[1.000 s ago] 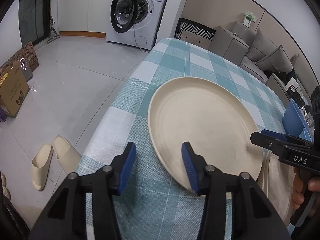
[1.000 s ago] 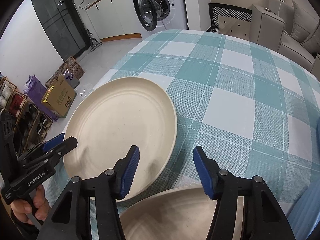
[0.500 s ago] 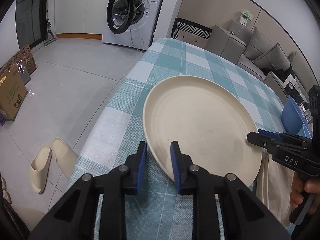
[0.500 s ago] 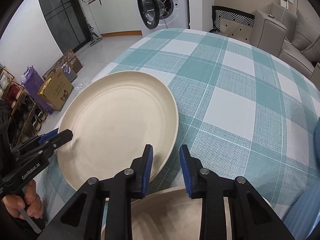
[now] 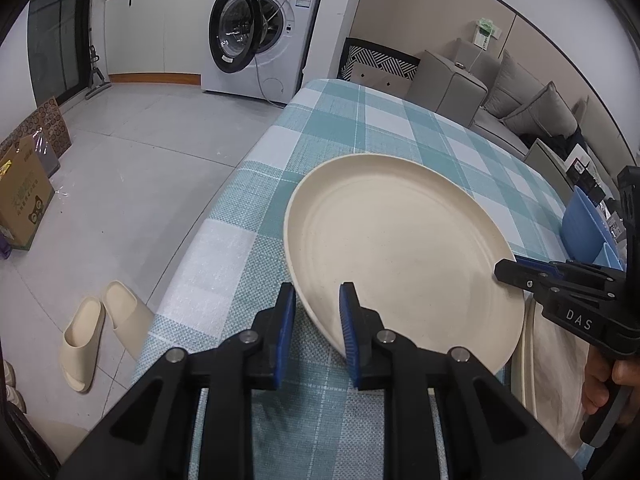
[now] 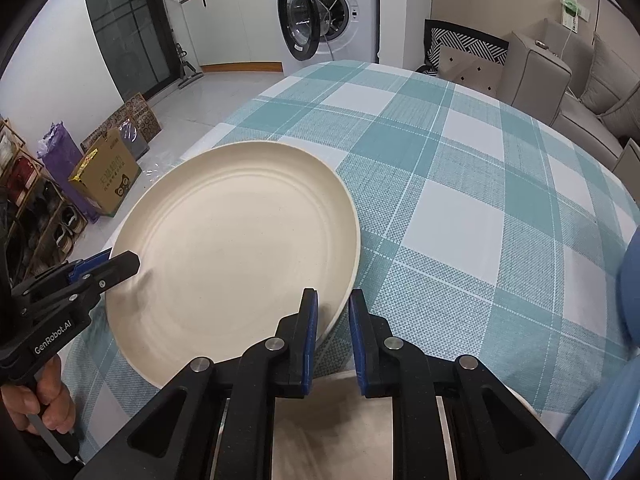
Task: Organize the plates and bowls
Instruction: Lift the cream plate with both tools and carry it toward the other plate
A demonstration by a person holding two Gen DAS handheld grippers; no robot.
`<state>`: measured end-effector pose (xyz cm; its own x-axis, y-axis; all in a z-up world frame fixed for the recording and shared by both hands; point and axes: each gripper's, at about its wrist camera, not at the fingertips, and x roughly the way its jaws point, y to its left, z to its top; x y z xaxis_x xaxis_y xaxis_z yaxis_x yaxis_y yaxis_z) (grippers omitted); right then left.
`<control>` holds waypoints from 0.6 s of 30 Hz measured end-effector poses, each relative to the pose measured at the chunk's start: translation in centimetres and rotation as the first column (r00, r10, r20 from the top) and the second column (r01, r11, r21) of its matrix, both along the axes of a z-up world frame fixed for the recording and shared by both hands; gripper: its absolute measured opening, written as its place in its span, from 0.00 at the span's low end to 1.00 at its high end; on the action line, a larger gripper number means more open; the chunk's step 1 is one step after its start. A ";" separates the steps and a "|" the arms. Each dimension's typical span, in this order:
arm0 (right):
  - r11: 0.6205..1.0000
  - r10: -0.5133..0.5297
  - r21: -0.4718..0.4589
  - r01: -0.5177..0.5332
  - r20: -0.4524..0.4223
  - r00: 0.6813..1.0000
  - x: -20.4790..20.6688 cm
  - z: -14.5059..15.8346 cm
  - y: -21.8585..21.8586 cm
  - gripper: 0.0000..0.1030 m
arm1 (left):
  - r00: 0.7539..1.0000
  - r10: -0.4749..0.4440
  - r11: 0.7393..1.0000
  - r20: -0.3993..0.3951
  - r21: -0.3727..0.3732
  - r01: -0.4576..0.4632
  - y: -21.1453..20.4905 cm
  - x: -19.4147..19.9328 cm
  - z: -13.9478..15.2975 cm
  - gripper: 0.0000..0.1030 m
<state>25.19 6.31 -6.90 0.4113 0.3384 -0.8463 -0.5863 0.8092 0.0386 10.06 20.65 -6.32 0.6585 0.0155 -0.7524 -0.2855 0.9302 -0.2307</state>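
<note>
near the left edge of the table, at the corner closest to the person, a large cream plate sits tilted, its near rim raised off the checked cloth and its far rim seemingly down on it. it looks like a thin, stiff, moulded plate, probably light, with a smooth matte face and a shallow upturned lip; that lip is the only sensible place to take it, since the flat centre offers nothing to pinch. being wide and gripped at the edge, it will likely want to swing and twist on a single hold, so two opposite holds suit it. the left gripper has its blue pads drawn in on the near-left rim, one above and one below the lip. the right gripper is pinched on the rim at the plate's right side in the same way. smooth plastic between narrow pads may slip if the plate is tipped steeply, so a level carry seems wise. just under the right gripper lies a second cream plate, the likely place to stack. a blue dish stands further right, toward the near right of the table.
</note>
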 end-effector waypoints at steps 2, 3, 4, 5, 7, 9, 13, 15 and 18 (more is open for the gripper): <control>1.000 0.000 -0.002 0.000 0.008 1.000 -0.1 0.1 -0.1 0.16 | 1.000 -0.002 1.000 0.004 0.000 0.002 0.0 0.0 0.1 0.20; 1.000 -0.002 -0.002 0.002 0.011 1.000 -0.1 0.2 -0.1 0.16 | 1.000 -0.003 1.000 0.005 -0.001 0.003 0.0 0.0 0.2 0.20; 1.000 -0.005 0.002 0.005 0.011 1.000 0.0 0.3 -0.2 0.16 | 1.000 -0.003 1.000 0.007 -0.001 0.003 -0.1 0.0 0.2 0.20; 1.000 -0.007 0.006 0.007 0.012 1.000 0.0 0.3 -0.2 0.16 | 1.000 -0.003 1.000 0.008 -0.001 0.003 -0.1 0.0 0.2 0.20; 1.000 -0.009 0.008 0.009 0.017 1.000 -0.1 0.5 -0.3 0.16 | 1.000 -0.004 1.000 0.010 0.002 0.004 -0.2 -0.1 0.3 0.20; 1.000 -0.008 0.006 0.007 0.028 1.000 -0.3 0.7 -0.4 0.16 | 1.000 -0.004 1.000 0.012 0.005 0.004 -0.2 -0.1 0.4 0.20; 1.000 -0.011 0.020 0.011 0.036 0.999 -0.6 1.1 -0.6 0.16 | 1.000 -0.004 1.000 0.018 0.003 0.004 -0.5 -0.2 0.8 0.20; 1.000 -0.012 0.023 0.012 0.039 0.999 -0.7 1.4 -0.8 0.16 | 1.000 -0.006 1.000 0.023 0.006 0.006 -0.6 -0.3 1.0 0.20; 0.999 -0.020 0.031 0.018 0.046 0.999 -0.9 1.7 -1.2 0.16 | 1.000 -0.011 1.000 0.030 0.012 0.010 -0.9 -0.4 1.3 0.20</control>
<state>24.28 5.14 -5.20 0.4565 0.3554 -0.8157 -0.5725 0.8191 0.0365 9.67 19.75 -5.02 0.6807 0.0173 -0.7324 -0.2688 0.9359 -0.2278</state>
